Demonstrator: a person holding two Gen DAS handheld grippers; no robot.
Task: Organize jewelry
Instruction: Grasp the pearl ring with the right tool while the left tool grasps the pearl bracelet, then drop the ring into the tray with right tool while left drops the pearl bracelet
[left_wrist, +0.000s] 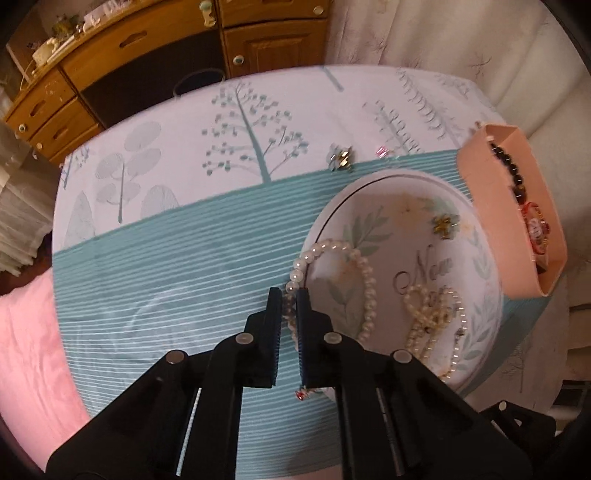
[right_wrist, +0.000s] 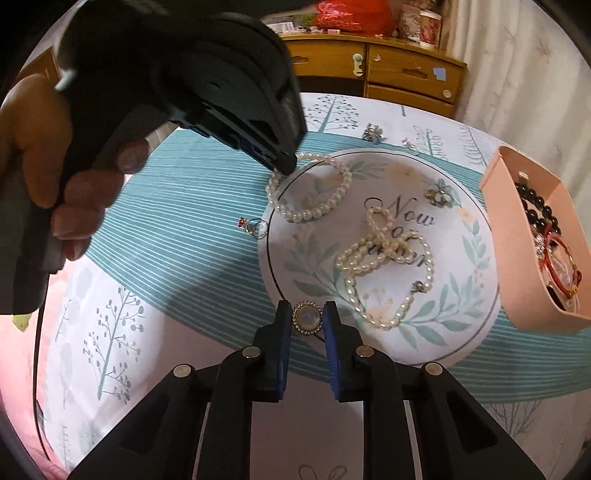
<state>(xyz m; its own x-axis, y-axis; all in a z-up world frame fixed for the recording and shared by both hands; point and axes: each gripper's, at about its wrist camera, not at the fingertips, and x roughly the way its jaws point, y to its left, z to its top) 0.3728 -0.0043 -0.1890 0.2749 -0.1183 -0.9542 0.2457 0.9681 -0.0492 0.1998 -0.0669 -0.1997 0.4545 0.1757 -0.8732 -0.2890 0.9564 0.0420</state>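
Note:
A white round mat (right_wrist: 454, 321) with leaf print lies on the teal tablecloth. My left gripper (left_wrist: 289, 295) is shut on a pearl bracelet (left_wrist: 364, 273) at the mat's left rim; the right wrist view shows the same gripper (right_wrist: 286, 168) on that bracelet (right_wrist: 314, 214). A tangled pearl necklace (right_wrist: 388, 258) lies mid-mat. My right gripper (right_wrist: 306, 308) is open with a round pearl brooch (right_wrist: 307, 318) between its fingers, at the mat's near edge. A flower brooch (right_wrist: 439, 194) sits on the mat.
A pink box (right_wrist: 495, 229) at the right holds dark bead and red bracelets (right_wrist: 554, 240). A small ring with a red stone (right_wrist: 251, 225) lies left of the mat. Another flower brooch (right_wrist: 373, 133) and a small pink piece (left_wrist: 381, 151) lie beyond it. Wooden drawers stand behind.

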